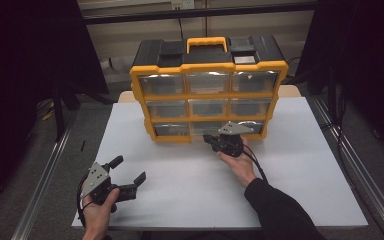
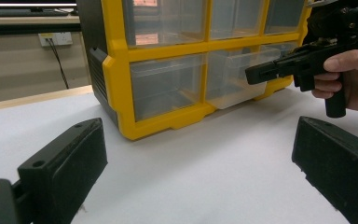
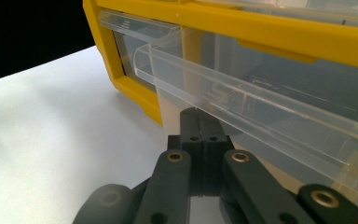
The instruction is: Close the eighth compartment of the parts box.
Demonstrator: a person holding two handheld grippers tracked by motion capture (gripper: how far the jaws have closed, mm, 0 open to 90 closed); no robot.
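Observation:
A yellow and black organizer with clear drawers stands upright at the back of the white table. Its bottom middle drawer sticks out a little from the frame, as the left gripper view shows at the drawer. My right gripper is shut, its tips tucked just under that drawer's clear front lip; the closed jaws of the right gripper touch the drawer's front. My left gripper rests open near the table's front left, with nothing between its jaws.
Black curtains hang at both sides, and metal rails run along the table's edges. A wall socket and a cable sit behind the table at the left. Bare white tabletop lies between the two hands.

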